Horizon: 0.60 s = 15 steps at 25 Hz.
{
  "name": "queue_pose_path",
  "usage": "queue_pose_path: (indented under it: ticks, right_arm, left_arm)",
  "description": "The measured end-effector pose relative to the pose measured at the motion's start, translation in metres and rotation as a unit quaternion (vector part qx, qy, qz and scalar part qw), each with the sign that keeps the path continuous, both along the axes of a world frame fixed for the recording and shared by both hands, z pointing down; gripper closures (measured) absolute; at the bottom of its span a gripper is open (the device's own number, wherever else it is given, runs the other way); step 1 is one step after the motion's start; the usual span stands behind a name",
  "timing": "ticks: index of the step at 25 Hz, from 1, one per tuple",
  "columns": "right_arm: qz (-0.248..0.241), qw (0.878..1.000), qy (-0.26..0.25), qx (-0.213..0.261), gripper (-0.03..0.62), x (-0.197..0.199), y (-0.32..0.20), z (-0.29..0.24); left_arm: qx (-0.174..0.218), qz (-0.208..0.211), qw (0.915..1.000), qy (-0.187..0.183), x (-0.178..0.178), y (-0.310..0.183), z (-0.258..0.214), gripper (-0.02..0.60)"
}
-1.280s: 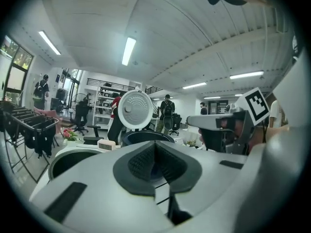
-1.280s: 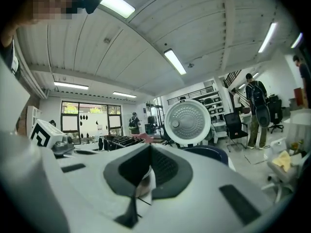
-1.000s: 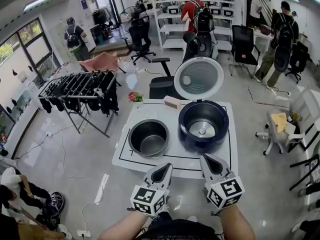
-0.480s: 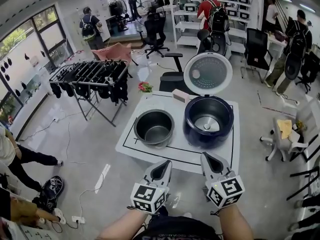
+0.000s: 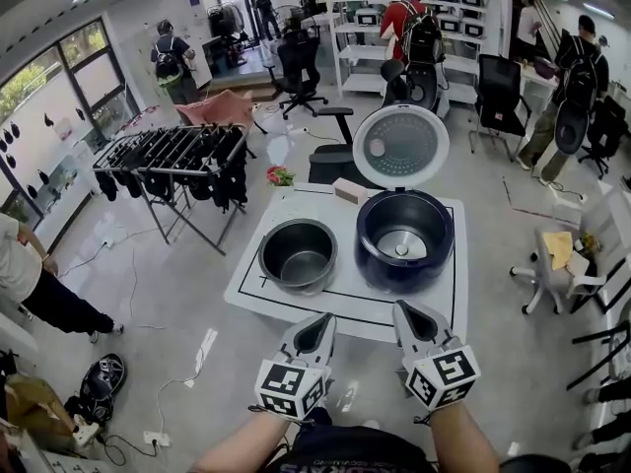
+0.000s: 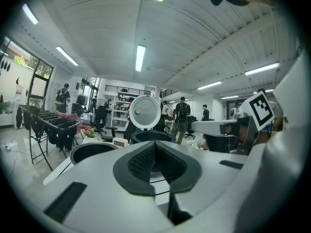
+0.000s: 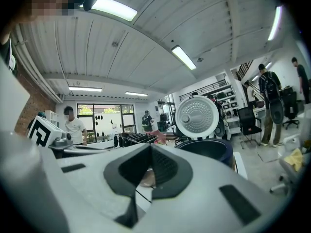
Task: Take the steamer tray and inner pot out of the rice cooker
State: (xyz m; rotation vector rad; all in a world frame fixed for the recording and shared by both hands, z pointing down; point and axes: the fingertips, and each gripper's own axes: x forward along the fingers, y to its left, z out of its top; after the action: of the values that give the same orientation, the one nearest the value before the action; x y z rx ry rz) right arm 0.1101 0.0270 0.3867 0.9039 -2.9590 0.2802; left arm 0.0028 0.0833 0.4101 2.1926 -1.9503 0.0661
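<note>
The dark blue rice cooker (image 5: 402,239) stands open on the right half of the white table (image 5: 434,304), its round lid (image 5: 399,147) tipped up behind it. Its well shows only the bare heating plate. The grey metal inner pot (image 5: 298,254) sits on the table to the cooker's left; I cannot make out a steamer tray. My left gripper (image 5: 317,331) and right gripper (image 5: 412,318) hover side by side just short of the table's front edge, both shut and holding nothing. The left gripper view shows the left gripper (image 6: 155,152) facing the pot (image 6: 92,150) and cooker (image 6: 150,136). The right gripper (image 7: 149,161) faces the cooker (image 7: 209,147).
A small pale box (image 5: 347,191) lies at the table's back edge. A black office chair (image 5: 330,166) stands behind the table, a clothes rack (image 5: 177,161) to the left, a white chair (image 5: 557,259) to the right. Several people stand around the room.
Both grippers stay shut and in place. The pot and the cooker have not moved. Only the head view has shifted a little, and people in the background have walked.
</note>
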Motion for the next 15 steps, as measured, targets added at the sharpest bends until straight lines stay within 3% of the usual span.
queue_pose_path:
  ticks: [15]
  right_arm:
    - [-0.002,1.000,-0.002,-0.001,0.594,-0.0064,-0.0079,-0.0028]
  left_arm:
    - [0.000,0.000,1.0000,-0.003,-0.0069,-0.0073,-0.0038,0.578]
